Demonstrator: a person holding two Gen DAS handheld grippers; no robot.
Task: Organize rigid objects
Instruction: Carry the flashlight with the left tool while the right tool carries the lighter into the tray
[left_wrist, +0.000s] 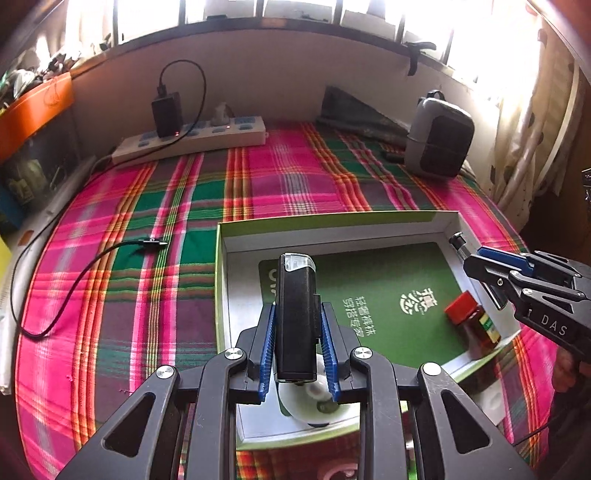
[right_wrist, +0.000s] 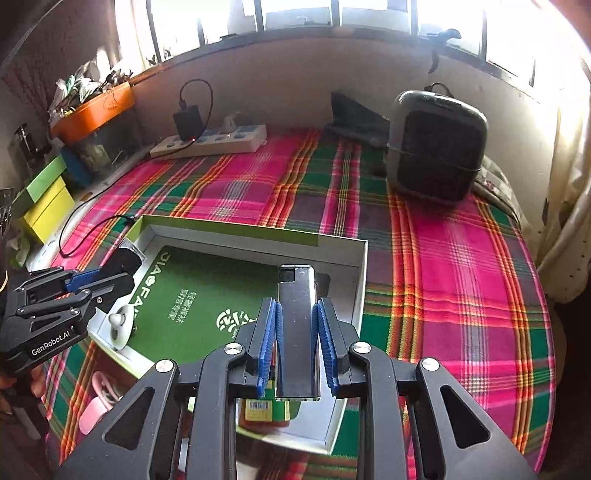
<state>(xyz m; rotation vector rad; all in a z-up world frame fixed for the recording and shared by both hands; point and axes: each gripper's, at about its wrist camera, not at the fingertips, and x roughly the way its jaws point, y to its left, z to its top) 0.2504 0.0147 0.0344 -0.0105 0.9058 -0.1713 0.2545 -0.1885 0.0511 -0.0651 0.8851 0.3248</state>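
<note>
Left gripper (left_wrist: 298, 325) was clamped on a black lighter (left_wrist: 296, 317), long axis along the fingers, clear cap end pointing away, above the shallow box (left_wrist: 332, 221). Right gripper (right_wrist: 297, 332) was clamped on a silver lighter (right_wrist: 297, 332), long axis likewise along the fingers, dark head end forward, over the box's right side. Box sat on a plaid-covered tabletop (left_wrist: 129, 258). Green insert (left_wrist: 388, 295) bore Chinese characters; "DAS" and "GenRobot.AI" read on the gripper bodies.

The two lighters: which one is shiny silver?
The silver lighter in the right tool; the lighter in the left tool is black.
</note>
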